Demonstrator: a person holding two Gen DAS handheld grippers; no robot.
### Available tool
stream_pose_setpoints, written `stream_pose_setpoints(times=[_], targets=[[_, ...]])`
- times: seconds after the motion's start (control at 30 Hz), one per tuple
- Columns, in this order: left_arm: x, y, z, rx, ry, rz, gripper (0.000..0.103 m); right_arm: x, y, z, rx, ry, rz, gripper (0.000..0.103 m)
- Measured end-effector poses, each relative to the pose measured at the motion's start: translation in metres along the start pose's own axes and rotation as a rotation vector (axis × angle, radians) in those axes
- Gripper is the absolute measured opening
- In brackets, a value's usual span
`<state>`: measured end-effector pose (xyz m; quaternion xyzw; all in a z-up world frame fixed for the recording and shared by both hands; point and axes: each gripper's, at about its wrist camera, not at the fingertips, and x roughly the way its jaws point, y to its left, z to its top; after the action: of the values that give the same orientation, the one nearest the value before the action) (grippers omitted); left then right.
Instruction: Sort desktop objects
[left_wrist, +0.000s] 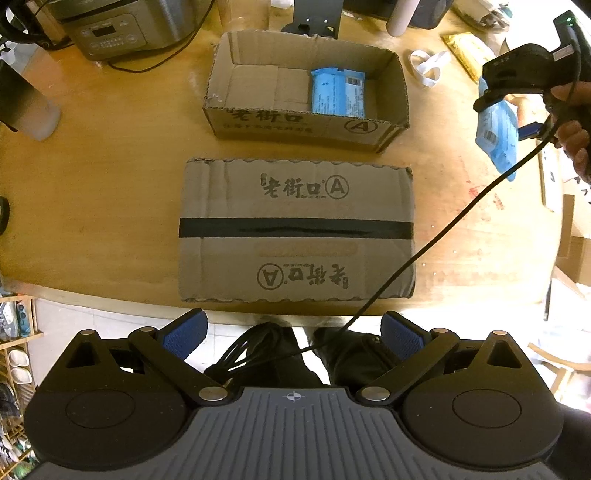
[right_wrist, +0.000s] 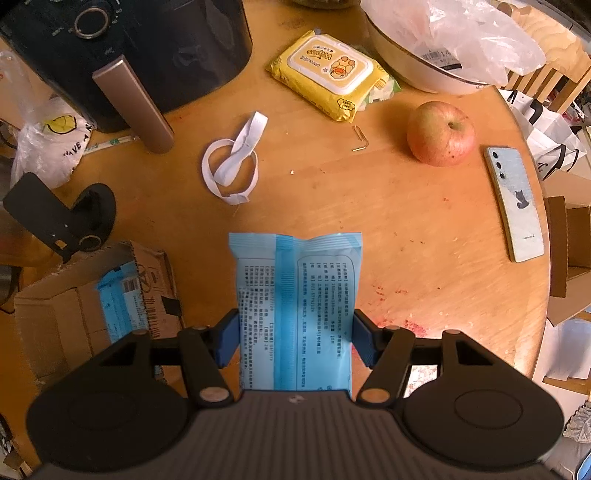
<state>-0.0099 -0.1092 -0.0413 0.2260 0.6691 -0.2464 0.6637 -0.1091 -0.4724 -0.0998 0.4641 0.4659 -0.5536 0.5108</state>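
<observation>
The right gripper (right_wrist: 295, 338) is closed on a blue tissue pack (right_wrist: 295, 306): both blue pads press its 2 long sides, and the pack stands out forward between the fingers, printed back side up, above the wooden table (right_wrist: 424, 221). In the left wrist view the same pack (left_wrist: 496, 136) hangs under the right gripper at the right edge, w/ a hand (left_wrist: 572, 147) on the handle.

The left gripper (left_wrist: 293, 338) is wide open w/ nothing between the pads, over the table edge. Just beyond it lies a flat taped cardboard piece (left_wrist: 295, 229), printed w/ a circled A. Behind that, close but apart, is an open cardboard box (left_wrist: 295, 125), and a second blue tissue pack (left_wrist: 338, 92) lies inside, at its right part.

Farther on the table, in the right wrist view: a white elastic band (right_wrist: 232, 162), a bent paper clip (right_wrist: 360, 138), an apple (right_wrist: 439, 134), a phone (right_wrist: 515, 203) face down, a yellow wet wipes pack (right_wrist: 328, 74), a black air fryer (right_wrist: 147, 48) and a white bowl (right_wrist: 417, 74) under a plastic bag.
</observation>
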Motion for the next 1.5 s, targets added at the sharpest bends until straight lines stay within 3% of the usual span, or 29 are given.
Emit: stream_pose_setpoints(times=[0.67,1.5], targets=[[0.0,0.004,0.001,-0.01,-0.002,-0.001,0.103,0.001,0.014,-0.001,-0.006,-0.001,0.016,0.061],[-0.004,0.04,0.003,-0.026,-0.004,0.012,0.103,0.007,0.058,-0.009,-0.012,-0.007,0.03,0.061]])
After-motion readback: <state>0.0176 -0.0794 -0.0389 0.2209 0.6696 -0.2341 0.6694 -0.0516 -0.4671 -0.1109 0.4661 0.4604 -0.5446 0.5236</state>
